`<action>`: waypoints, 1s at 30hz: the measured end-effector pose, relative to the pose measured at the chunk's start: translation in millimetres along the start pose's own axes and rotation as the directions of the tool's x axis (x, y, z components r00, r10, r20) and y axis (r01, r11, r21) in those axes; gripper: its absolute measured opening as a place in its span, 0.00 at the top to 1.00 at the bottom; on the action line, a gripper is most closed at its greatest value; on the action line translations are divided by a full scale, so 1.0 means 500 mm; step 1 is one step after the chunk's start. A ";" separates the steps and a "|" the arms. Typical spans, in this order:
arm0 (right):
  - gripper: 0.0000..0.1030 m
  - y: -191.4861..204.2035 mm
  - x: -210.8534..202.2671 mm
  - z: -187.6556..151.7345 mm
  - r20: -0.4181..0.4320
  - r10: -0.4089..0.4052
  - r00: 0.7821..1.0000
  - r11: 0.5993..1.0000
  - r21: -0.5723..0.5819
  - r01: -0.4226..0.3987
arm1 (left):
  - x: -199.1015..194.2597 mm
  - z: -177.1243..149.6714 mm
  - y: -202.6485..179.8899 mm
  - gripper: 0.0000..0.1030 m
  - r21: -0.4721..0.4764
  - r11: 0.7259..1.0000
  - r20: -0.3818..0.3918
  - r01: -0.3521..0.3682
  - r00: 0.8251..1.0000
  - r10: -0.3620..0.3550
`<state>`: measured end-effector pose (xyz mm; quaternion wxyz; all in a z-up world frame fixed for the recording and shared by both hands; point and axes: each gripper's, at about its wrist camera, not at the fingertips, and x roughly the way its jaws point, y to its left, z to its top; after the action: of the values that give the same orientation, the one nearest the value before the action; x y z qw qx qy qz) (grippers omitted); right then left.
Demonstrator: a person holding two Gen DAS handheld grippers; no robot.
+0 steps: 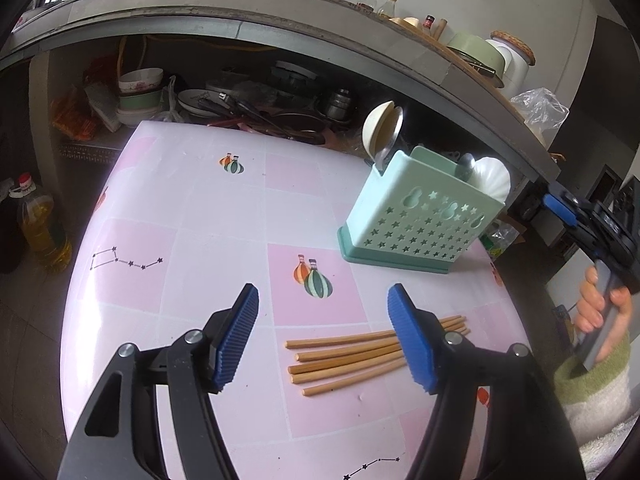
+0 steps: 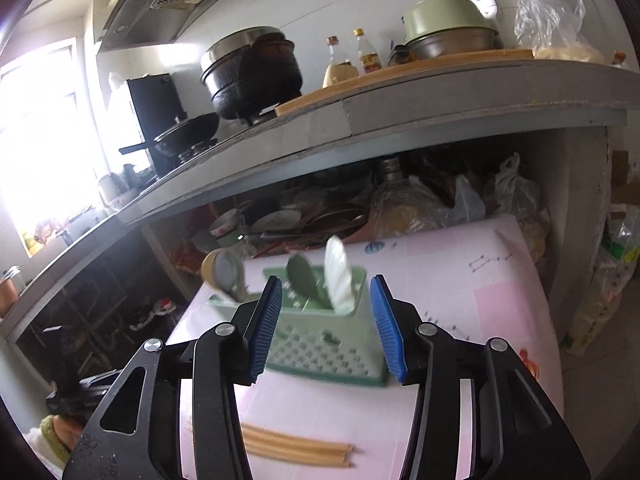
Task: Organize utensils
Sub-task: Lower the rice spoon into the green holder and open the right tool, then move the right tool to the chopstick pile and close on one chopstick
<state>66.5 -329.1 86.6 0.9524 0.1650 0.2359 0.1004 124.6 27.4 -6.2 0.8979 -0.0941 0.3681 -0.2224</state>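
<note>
Several wooden chopsticks [image 1: 344, 354] lie in a loose bundle on the pink table [image 1: 200, 220]. My left gripper [image 1: 324, 338] is open and empty, hovering just above them. A mint green utensil holder [image 1: 416, 216] with star cutouts stands at the back right and holds a white spoon [image 1: 494, 178], a metal spoon and a cream ladle [image 1: 382, 130]. My right gripper [image 2: 326, 324] is open and empty above the table, facing the holder [image 2: 320, 344]. The chopsticks [image 2: 296, 448] lie below it.
A grey counter [image 1: 280, 20] overhangs the table's far edge, with bowls and pans stored beneath. Pots, bottles and a green bowl [image 2: 444, 16] sit on top. An oil bottle [image 1: 38, 224] stands on the floor at left. My right hand [image 1: 600, 312] shows at the right edge.
</note>
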 end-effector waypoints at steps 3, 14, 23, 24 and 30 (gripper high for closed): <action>0.55 0.027 -0.007 -0.040 -0.099 0.103 0.990 0.994 -0.011 -0.105 | 0.000 -0.006 0.010 0.37 -0.012 1.000 -0.007 -0.010 1.000 0.010; 0.76 0.219 0.035 -0.317 -0.704 0.248 0.665 0.845 -0.178 -0.504 | -0.013 -0.030 0.034 0.37 -0.055 0.998 0.000 -0.021 1.000 0.021; 0.80 0.225 0.004 -0.391 -0.824 0.143 0.547 0.782 -0.245 -0.573 | -0.032 -0.067 0.038 0.37 -0.088 0.996 0.002 -0.003 1.000 0.003; 0.80 0.230 -0.004 -0.404 -0.829 0.123 0.545 0.773 -0.265 -0.577 | -0.035 -0.069 0.038 0.37 -0.091 0.996 0.004 0.000 1.000 0.000; 0.80 0.257 -0.005 -0.443 -0.830 0.050 0.556 0.712 -0.361 -0.603 | -0.063 -0.085 0.033 0.37 -0.086 0.996 0.021 0.014 1.000 -0.012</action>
<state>-57.1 -151.9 -50.5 0.7140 -0.1686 0.5353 0.4186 80.2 56.5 -22.6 0.8953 -0.1372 0.3674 -0.2114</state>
